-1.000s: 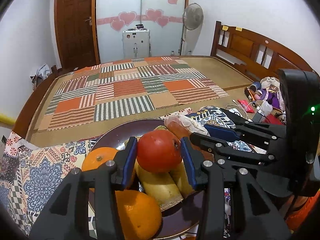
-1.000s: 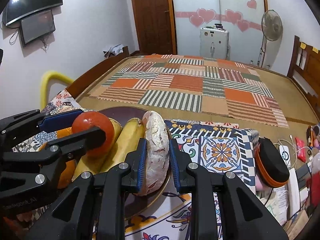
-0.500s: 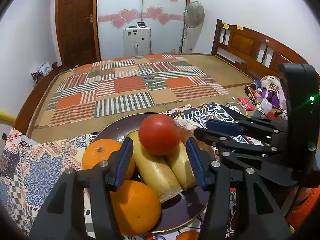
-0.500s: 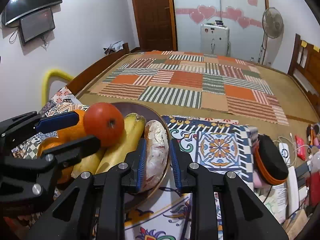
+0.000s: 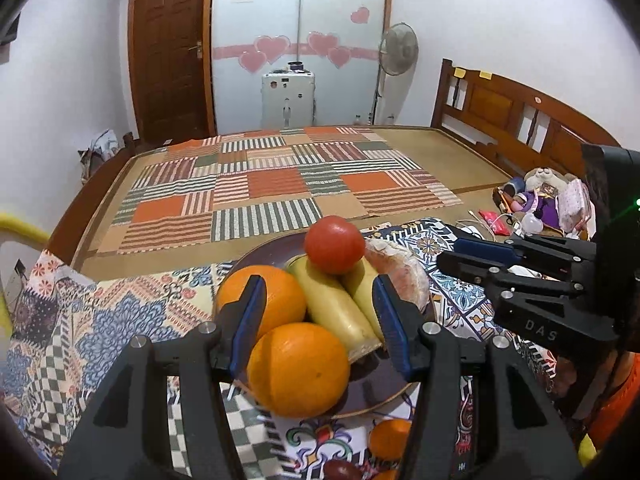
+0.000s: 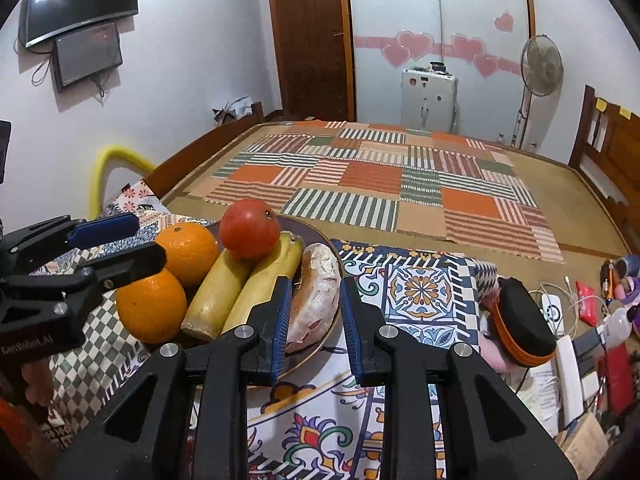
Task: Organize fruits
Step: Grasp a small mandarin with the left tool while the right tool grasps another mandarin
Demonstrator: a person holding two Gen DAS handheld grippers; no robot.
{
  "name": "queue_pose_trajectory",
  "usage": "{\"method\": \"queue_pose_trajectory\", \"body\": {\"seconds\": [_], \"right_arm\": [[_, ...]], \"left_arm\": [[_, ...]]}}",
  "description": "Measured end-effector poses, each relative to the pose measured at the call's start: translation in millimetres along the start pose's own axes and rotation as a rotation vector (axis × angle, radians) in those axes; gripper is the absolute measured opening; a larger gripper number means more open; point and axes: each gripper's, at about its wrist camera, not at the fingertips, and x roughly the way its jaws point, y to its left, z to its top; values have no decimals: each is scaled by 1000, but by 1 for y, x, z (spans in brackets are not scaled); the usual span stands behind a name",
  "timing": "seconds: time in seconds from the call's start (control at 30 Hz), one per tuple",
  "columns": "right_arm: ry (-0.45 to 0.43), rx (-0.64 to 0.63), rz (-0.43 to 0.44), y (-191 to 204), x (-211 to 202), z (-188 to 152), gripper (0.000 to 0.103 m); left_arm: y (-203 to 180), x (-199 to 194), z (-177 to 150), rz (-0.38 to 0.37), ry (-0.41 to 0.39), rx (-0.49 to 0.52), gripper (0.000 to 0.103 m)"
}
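A dark plate (image 5: 374, 394) (image 6: 320, 236) on the patterned cloth holds two oranges (image 5: 298, 368) (image 6: 152, 308), two bananas (image 5: 336, 306) (image 6: 240, 292), a red tomato (image 5: 334, 244) (image 6: 250, 229) resting on top of the bananas, and a wrapped pinkish fruit (image 5: 400, 270) (image 6: 316, 296) at the plate's right rim. My left gripper (image 5: 318, 324) is open and empty, just short of the plate. My right gripper (image 6: 313, 320) is open, its jaws either side of the wrapped fruit's near end with gaps showing.
A small orange (image 5: 388, 438) and a dark fruit (image 5: 342, 470) lie on the cloth in front of the plate. A black and orange case (image 6: 520, 320), cables and toys (image 5: 540, 200) crowd the right side. A wooden bed with a striped mat (image 6: 380, 184) lies beyond.
My left gripper let go of the tomato and drew back; the tomato now rests on the bananas. My right gripper opened off the wrapped fruit and drew back slightly.
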Motion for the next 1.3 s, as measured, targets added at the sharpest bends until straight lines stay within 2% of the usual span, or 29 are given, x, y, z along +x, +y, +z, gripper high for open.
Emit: {"method": "queue_pose_trajectory", "body": {"seconds": [0.13, 0.27, 0.57, 0.73, 1.13, 1.3], "right_arm": [[-19, -1, 15, 6, -12, -8, 24], [-32, -10, 24, 15, -24, -18, 32], [-19, -66, 67, 49, -43, -53, 34], [15, -76, 112, 64, -35, -66, 34], [109, -64, 173, 79, 0, -71, 34], [117, -75, 175, 80, 1, -69, 28]], "left_arm": [[8, -12, -7, 12, -5, -17, 55], [11, -28, -19, 28, -10, -18, 55], [13, -54, -56, 30, 13, -25, 61], [13, -61, -75, 47, 38, -13, 61], [4, -70, -110, 65, 65, 70, 61], [-1, -71, -112, 38, 68, 61, 61]]}}
